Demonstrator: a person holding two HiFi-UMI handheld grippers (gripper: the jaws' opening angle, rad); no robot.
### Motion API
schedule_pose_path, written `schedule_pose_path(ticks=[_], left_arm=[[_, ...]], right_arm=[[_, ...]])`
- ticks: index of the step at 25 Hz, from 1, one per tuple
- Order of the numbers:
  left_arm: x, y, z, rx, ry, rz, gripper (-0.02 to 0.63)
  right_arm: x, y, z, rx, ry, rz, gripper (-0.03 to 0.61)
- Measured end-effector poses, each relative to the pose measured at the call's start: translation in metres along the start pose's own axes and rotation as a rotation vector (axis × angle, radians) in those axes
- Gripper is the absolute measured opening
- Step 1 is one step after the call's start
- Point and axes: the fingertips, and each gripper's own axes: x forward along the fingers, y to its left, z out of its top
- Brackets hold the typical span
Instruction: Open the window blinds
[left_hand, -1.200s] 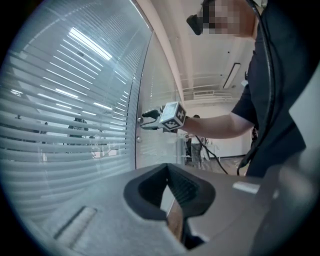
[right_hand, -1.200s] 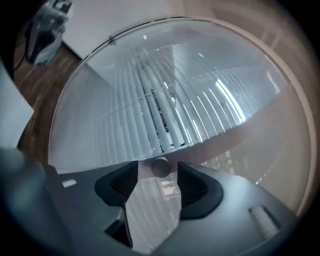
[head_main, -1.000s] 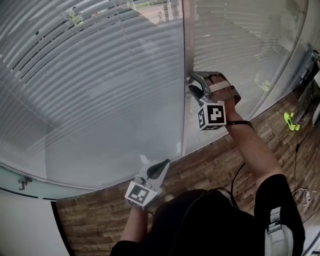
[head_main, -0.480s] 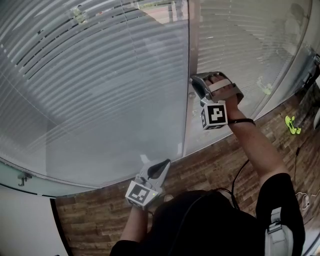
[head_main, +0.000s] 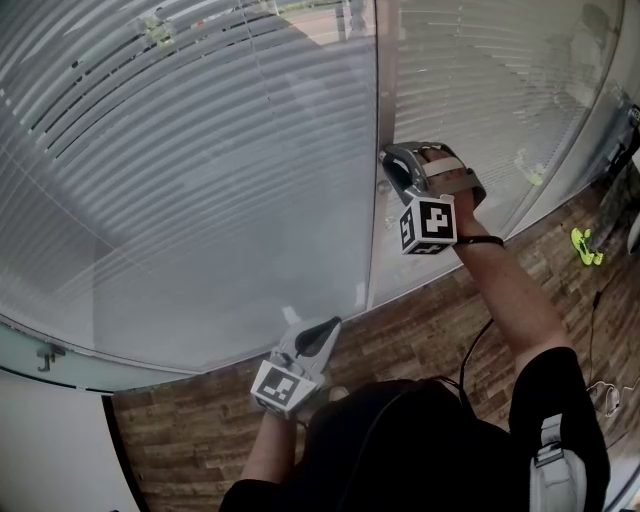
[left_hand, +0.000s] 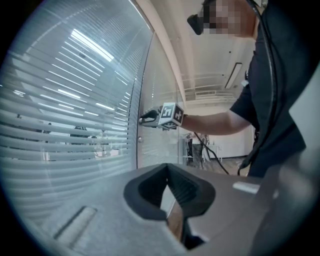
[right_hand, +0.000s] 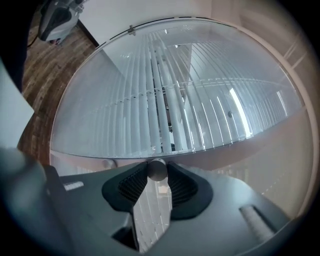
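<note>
At center right of the head view, the right gripper (head_main: 388, 168), its jaws just closed in, clamps a small round knob (right_hand: 157, 169) on the frame (head_main: 386, 70) beside the window blinds (head_main: 200, 160) filling the upper left, while the left gripper (head_main: 322, 328), lower center, has its jaws together on nothing.

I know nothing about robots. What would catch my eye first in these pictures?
The wide slatted blinds fill most of the head view. At the metal post in the middle, the right gripper has just closed its jaws on a small round knob. The left gripper hangs low near the wood floor, jaws shut, holding nothing.
</note>
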Motion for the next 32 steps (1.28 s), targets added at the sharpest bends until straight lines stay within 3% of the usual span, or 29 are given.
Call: schedule_pose_path(ticks=[13, 21, 32], left_arm=[[-0.002, 0.000, 0.001, -0.008, 0.012, -0.003, 0.005], [-0.004, 0.002, 0.000, -0.013, -0.001, -0.008, 0.005], [-0.002, 0.004, -0.004, -0.025, 0.007, -0.027, 0.005]], right_arm=[[0.000, -0.006, -0.002, 0.390, -0.042, 0.019, 0.130], [-0.001, -0.013, -0.004, 0.765, -0.088, 0.020, 0.130], [0.001, -0.010, -0.012, 1.142, -0.151, 0.035, 0.129]])
